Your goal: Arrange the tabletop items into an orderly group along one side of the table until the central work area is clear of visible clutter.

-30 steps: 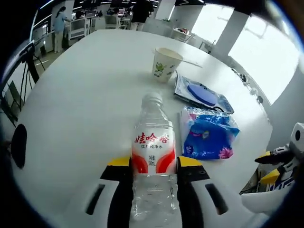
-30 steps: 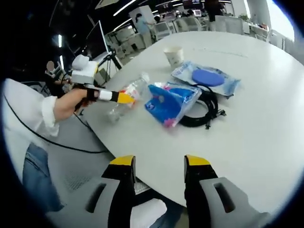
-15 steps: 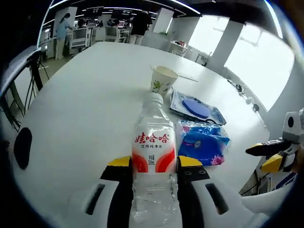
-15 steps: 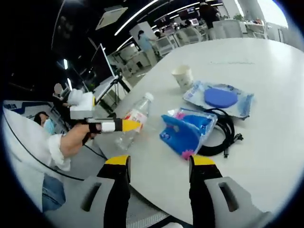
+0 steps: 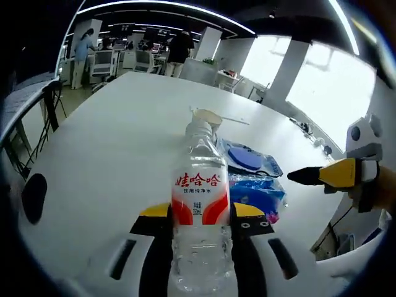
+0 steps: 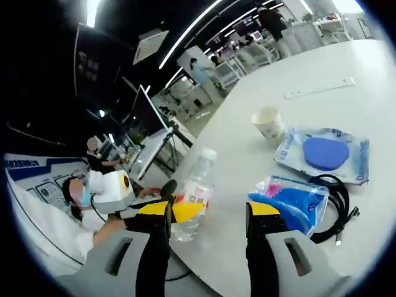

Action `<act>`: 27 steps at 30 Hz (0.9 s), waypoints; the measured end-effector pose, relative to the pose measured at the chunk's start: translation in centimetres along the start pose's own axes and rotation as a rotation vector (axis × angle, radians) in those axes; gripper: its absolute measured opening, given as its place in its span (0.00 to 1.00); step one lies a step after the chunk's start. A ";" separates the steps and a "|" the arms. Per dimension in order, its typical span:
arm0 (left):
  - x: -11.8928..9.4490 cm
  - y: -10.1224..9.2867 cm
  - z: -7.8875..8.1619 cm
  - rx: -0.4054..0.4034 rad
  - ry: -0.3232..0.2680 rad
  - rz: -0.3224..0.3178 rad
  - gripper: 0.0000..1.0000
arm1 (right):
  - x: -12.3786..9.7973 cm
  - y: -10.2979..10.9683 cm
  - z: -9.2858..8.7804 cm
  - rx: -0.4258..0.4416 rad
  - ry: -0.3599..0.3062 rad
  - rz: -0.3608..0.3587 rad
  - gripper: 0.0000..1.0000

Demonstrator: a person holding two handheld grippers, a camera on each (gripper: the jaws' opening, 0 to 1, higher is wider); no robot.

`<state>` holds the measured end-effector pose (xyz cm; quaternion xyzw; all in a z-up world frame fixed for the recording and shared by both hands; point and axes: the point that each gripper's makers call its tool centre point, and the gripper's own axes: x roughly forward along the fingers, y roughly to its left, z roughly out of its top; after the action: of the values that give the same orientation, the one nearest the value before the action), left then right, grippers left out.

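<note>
Between the left gripper (image 5: 200, 218) fingers — clear, red-labelled water bottle (image 5: 200, 213), upright.

Big open office here: long ceiling light strips (image 5: 154, 5) curve across a dark ceiling, bright windows (image 5: 322, 86) blaze along the right side between white pillars (image 5: 275, 65), and far off, people stand (image 5: 80, 46) at desks (image 5: 133, 59) beyond the white counter (image 5: 105, 136).

A clear water bottle (image 5: 200, 216) with a red-and-white label, a cream paper cup (image 6: 268, 124) with green print, a bright blue packet (image 5: 257, 192) edged in pink, and a black cable (image 6: 337, 204) sit on a white table (image 5: 111, 142), beside yellow-tipped black jaws.
</note>
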<state>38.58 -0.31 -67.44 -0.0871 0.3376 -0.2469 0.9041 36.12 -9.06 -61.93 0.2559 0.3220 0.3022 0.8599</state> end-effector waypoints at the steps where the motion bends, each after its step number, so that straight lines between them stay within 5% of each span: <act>1: -0.1 -0.1 0.1 -0.001 -0.007 -0.002 0.34 | 0.4 0.1 0.1 0.004 0.002 0.003 0.47; 14: -1.9 -1.9 1.2 0.013 -0.077 -0.047 0.35 | 4.1 1.5 3.1 0.061 -0.037 0.051 0.48; 27: -2.5 -3.0 1.7 0.063 -0.114 -0.082 0.36 | 6.8 2.3 3.9 0.073 -0.031 0.096 0.46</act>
<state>36.93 -1.62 -63.77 -0.0864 0.2740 -0.2890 0.9132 42.19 -3.78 -60.61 0.3070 0.3067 0.3272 0.8395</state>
